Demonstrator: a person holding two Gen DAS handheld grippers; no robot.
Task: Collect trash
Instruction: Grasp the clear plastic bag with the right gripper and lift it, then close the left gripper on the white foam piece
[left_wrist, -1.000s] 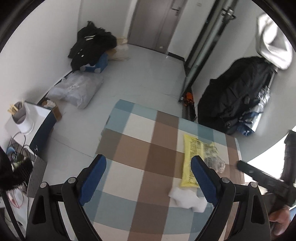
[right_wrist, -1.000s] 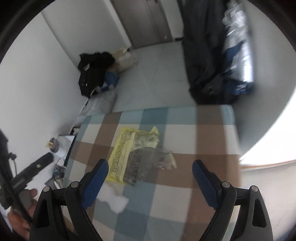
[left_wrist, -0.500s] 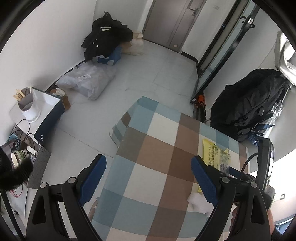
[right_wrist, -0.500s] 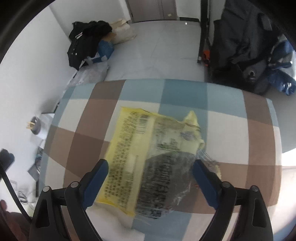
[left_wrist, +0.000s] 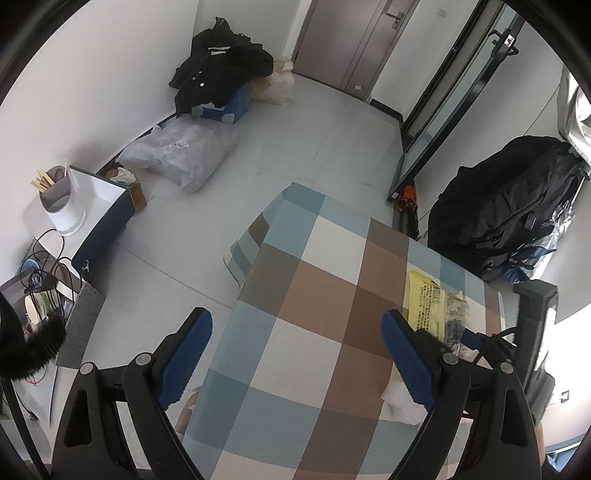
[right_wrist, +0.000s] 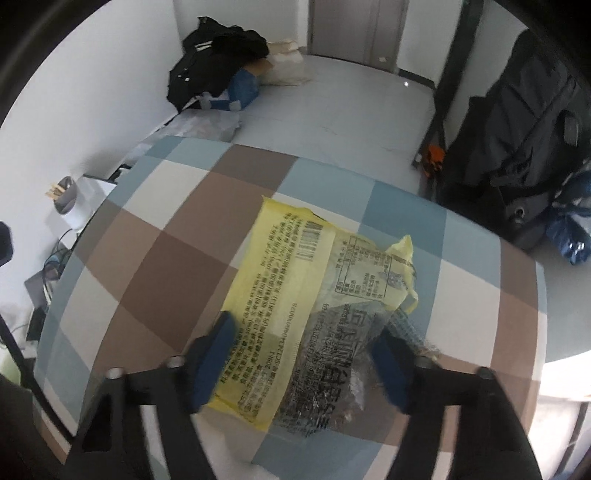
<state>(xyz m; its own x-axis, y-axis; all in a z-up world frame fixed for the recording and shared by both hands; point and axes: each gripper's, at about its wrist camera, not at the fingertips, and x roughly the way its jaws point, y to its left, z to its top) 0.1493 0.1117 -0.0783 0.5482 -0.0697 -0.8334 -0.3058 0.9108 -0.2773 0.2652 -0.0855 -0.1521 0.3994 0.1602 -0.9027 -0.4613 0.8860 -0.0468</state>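
A yellow and clear snack wrapper (right_wrist: 295, 280) lies flat on the checked tablecloth (right_wrist: 166, 266). My right gripper (right_wrist: 306, 328) points down over its near end. Its jaws are closing, with the wrapper between them. The blue pads (right_wrist: 214, 350) stand at the wrapper's two sides, and I see no squeeze in it. In the left wrist view the wrapper (left_wrist: 428, 306) sits at the right, with a crumpled white tissue (left_wrist: 402, 402) nearer me. My left gripper (left_wrist: 295, 321) hangs open and empty over the cloth (left_wrist: 303, 280) near its left edge.
Left of the table is a floor drop with a white box and a cup of sticks (left_wrist: 59, 199). A clear plastic bag (left_wrist: 184, 151) and black clothes (left_wrist: 218, 62) lie by the wall. A black backpack (left_wrist: 509, 206) stands beyond the table's far right.
My right gripper sank onto the wrapper, rolled, and its jaws narrowed around it. The left wrist view drifted left to the table edge, so the wrapper and tissue now sit at its right.
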